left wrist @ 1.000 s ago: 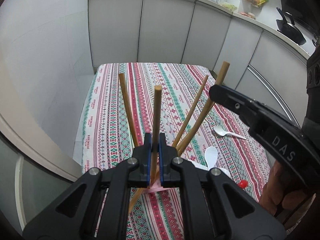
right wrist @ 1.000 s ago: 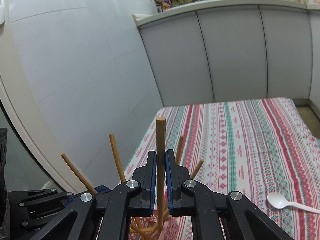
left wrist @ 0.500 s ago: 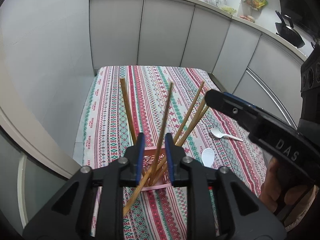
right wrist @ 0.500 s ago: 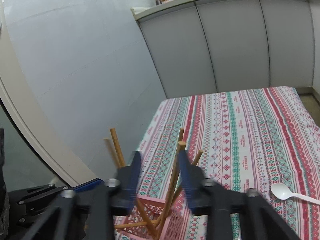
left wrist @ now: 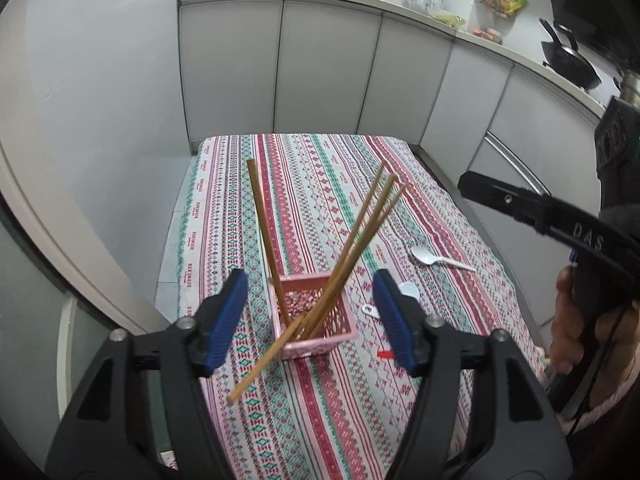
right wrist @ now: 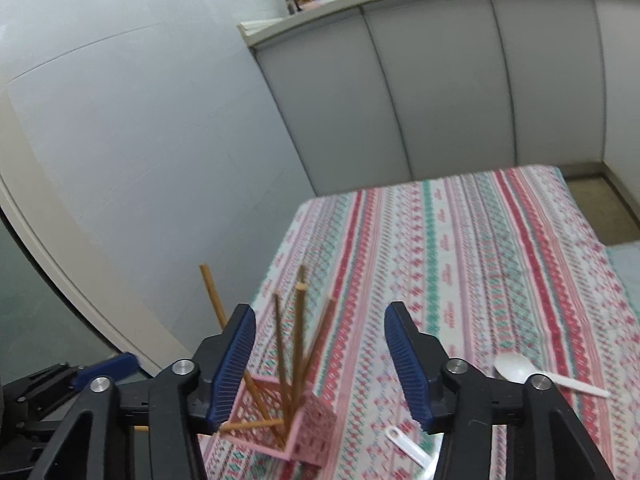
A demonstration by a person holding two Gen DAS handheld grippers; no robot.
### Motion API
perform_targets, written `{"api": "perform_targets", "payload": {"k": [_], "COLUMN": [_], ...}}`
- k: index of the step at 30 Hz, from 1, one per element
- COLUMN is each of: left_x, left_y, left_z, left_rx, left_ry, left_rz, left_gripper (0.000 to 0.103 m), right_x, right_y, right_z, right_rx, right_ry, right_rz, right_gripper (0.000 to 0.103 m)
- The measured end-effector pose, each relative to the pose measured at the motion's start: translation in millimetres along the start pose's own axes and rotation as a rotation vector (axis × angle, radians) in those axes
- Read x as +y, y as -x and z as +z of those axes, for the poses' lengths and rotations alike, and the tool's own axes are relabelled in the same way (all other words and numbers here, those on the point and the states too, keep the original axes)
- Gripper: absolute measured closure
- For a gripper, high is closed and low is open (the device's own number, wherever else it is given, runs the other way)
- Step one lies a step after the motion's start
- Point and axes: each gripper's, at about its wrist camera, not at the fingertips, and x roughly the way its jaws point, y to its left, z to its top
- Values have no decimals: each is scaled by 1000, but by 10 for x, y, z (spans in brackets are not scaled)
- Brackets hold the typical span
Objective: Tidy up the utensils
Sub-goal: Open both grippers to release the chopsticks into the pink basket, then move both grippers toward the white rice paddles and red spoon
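Now both grippers stand with their fingers apart and nothing pressed between them; the jaws of each have just been opening. Seen from the left gripper (left wrist: 310, 316), the pink basket (left wrist: 340, 332) sits on the striped cloth (left wrist: 420, 208) of the bench, framed between the blue pads, with the chopsticks (left wrist: 360, 236) standing in it untouched. One stick (left wrist: 264, 232) leans its long axis toward 11 o'clock, top end up and slightly left; three more lean together toward 1 o'clock, their tips fanned close to each other. One of the sticks pokes out through the basket's near wall, its low end pointing toward 7 o'clock over the cloth. A white spoon (left wrist: 440, 259) lies on the cloth at 3 o'clock of the basket, well apart, bowl to the left and handle pointing right. From the right gripper (right wrist: 318, 360) the basket (right wrist: 316, 432) sits low between the pads, tilted in view, the sticks (right wrist: 298, 340) rising near upright and somewhat blurred. The spoon (right wrist: 516, 368) lies at 3 o'clock there. A hand (left wrist: 568, 320) holds the right gripper's handle at the left view's right edge.
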Motion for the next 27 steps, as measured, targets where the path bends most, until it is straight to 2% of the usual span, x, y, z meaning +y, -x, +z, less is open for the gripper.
{"api": "perform_targets", "payload": {"k": [3,7,15,22,27], "left_x": [-46,-119,-274,-591,-846], "left_y": [15,-4,-66,-180,-308], "left_z": [-53,-136,-264,-438,-562], "left_rx": [29,93,183,253,301], "left_ry": [-25,-62,-79,-173,-258], "left_rz": [7,9,-69,-116,-128], "left_gripper": [27,24,23,23,23], "right_x": [-138,-352,-731,-1041,-1274], "right_y": [71,165,235,222,181], "right_z": [-14,-54,-173,-297,-380], "right_rx": [34,82,166,237,282], "right_ry": [-17,-49,-106,-124,-143], "right_rz": [-34,-76,-139,-197,-233], "right_gripper": [40,37,31,26,26]}}
